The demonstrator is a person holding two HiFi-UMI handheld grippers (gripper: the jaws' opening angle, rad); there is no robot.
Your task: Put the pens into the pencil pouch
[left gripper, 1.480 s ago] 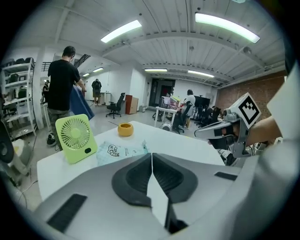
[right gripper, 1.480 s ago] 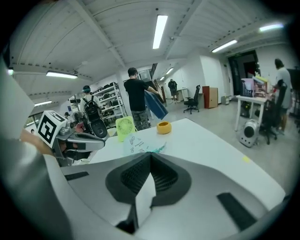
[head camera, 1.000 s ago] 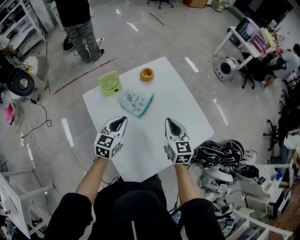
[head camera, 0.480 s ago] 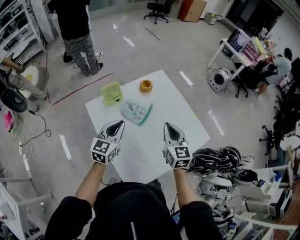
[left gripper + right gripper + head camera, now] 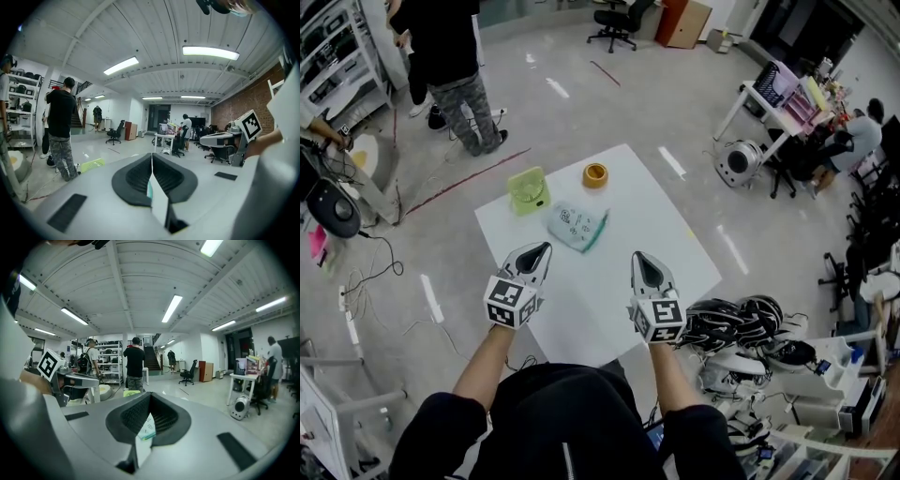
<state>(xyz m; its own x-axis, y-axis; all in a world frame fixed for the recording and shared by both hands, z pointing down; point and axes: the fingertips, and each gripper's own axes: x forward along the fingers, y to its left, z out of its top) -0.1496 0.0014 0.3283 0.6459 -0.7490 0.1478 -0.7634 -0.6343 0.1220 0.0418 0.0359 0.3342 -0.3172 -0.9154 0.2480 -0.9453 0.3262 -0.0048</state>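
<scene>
While left gripper (image 5: 538, 249), right gripper (image 5: 640, 257) fingers (image 5: 133, 177) press together, pouch (image 5: 576, 226) lies ahead, seemingly untouched.

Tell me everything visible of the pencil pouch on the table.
The pencil pouch is a soft-looking pale mint bag with dark printed marks and a teal strip along its right edge. It lies flat and askew on the white table, beside the green fan and nearer the person than the orange ring. Whether it is open cannot be told. Only the table touches it.
</scene>
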